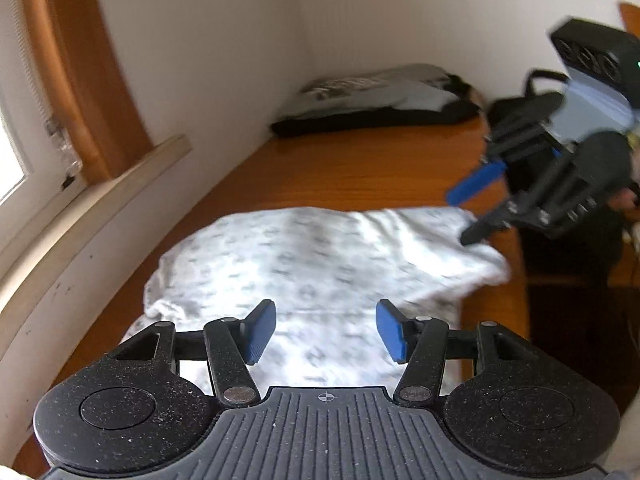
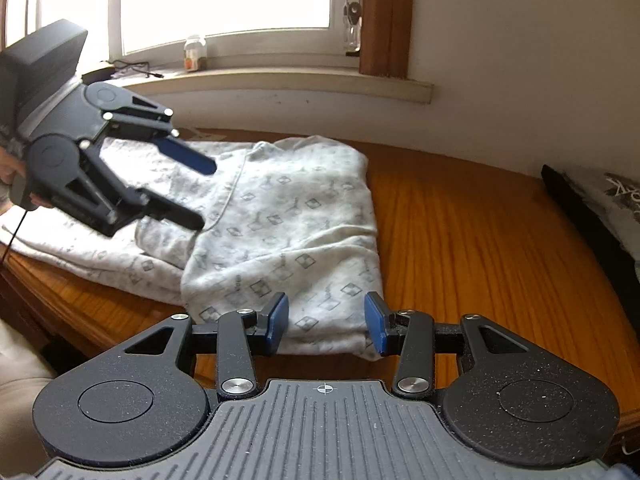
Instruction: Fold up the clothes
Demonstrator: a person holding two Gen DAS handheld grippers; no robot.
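Observation:
A white garment with a small grey print lies partly folded on the wooden table. My left gripper hovers open above its near end, nothing between the blue pads. In the right wrist view the left gripper hangs open over the garment's left part. My right gripper stands open just above the garment's near edge. The left wrist view shows the right gripper open at the cloth's far right corner, apart from it.
A stack of folded clothes, dark at the bottom and light on top, lies at the table's far end by the wall. A window sill with a jar runs along the table's side. The table edge drops off beside the garment.

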